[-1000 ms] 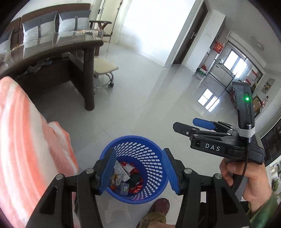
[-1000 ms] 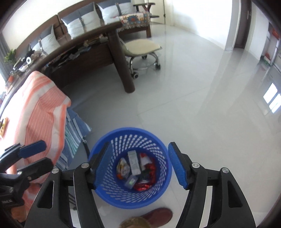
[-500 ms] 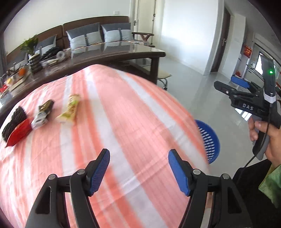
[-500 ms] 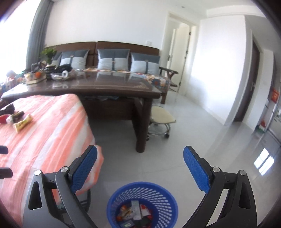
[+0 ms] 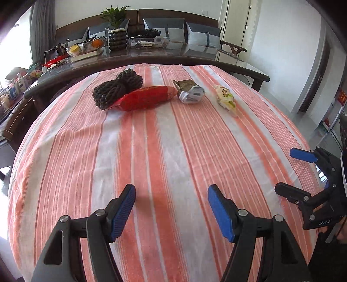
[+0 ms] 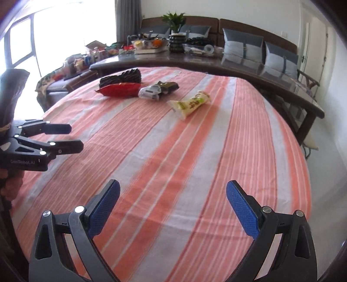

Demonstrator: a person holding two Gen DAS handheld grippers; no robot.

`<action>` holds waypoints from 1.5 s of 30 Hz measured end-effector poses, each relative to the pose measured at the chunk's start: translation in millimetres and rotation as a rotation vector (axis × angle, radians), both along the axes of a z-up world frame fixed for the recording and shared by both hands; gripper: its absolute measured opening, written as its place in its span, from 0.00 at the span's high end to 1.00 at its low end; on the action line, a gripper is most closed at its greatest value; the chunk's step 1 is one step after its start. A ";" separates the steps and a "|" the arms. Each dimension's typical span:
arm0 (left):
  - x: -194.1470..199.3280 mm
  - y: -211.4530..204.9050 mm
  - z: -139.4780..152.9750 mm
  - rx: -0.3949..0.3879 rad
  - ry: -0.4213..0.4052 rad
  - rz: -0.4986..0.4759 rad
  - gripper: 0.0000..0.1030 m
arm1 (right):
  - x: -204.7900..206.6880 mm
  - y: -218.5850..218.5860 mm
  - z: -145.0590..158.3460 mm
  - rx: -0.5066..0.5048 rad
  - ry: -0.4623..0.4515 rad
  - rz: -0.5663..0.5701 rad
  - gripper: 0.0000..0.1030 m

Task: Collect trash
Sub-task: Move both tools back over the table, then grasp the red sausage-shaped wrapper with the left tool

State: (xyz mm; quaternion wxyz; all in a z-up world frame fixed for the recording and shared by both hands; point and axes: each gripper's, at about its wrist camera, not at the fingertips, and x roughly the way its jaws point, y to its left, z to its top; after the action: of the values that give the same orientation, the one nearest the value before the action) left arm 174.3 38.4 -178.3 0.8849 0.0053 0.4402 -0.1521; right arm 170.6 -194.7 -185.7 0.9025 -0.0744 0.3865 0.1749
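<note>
Trash lies at the far side of the orange-and-white striped tablecloth [image 5: 151, 151]: a red snack bag [image 5: 145, 98], a dark and silver crumpled wrapper [image 5: 190, 91] and a yellow-green wrapper [image 5: 226, 98]. They also show in the right wrist view: red bag [image 6: 120, 89], crumpled wrapper [image 6: 157, 89], yellow-green wrapper [image 6: 192, 103]. My left gripper [image 5: 171, 208] is open and empty over the near side of the cloth. My right gripper [image 6: 172, 208] is open and empty, to the right of the left one. The bin is out of view.
A black bumpy bundle [image 5: 118, 87] lies behind the red bag. A dark long table [image 5: 173, 57] with boxes, fruit and a plant [image 5: 115, 17] stands behind, then a sofa with grey cushions [image 5: 164, 26]. The floor drops off on the right [image 6: 325, 173].
Both grippers have swung up from above the blue bin on the floor to over the striped table. The bin has left view and the trash on the table has come into view.
</note>
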 end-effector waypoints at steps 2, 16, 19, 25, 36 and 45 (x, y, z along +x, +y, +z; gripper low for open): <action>-0.9 8.4 1.1 -0.032 -0.003 -0.005 0.31 | -1.0 11.1 -7.4 -0.060 0.027 0.000 0.06; 125.3 -22.3 57.5 0.100 -0.107 -0.258 0.31 | -2.3 8.5 -10.3 -0.018 0.085 -0.040 0.03; 143.4 -32.3 43.0 0.156 -0.073 -0.305 0.32 | -2.1 5.8 -9.5 -0.008 0.085 -0.051 0.03; 157.4 -30.7 18.0 0.174 0.001 -0.322 0.46 | -1.3 2.1 -8.2 0.010 0.084 -0.066 0.03; 140.5 -12.4 4.1 0.138 0.083 -0.229 0.84 | -0.4 -0.3 -7.6 0.028 0.085 -0.074 0.03; 42.9 2.5 11.7 -0.033 0.093 0.066 0.84 | 0.9 -5.7 -7.7 0.048 0.092 -0.100 0.03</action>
State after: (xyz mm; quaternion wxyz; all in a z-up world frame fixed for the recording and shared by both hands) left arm 217.2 40.9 -166.6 0.8680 -0.0309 0.4782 -0.1304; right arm 171.5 -200.4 -193.4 0.8929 -0.0254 0.4265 0.1420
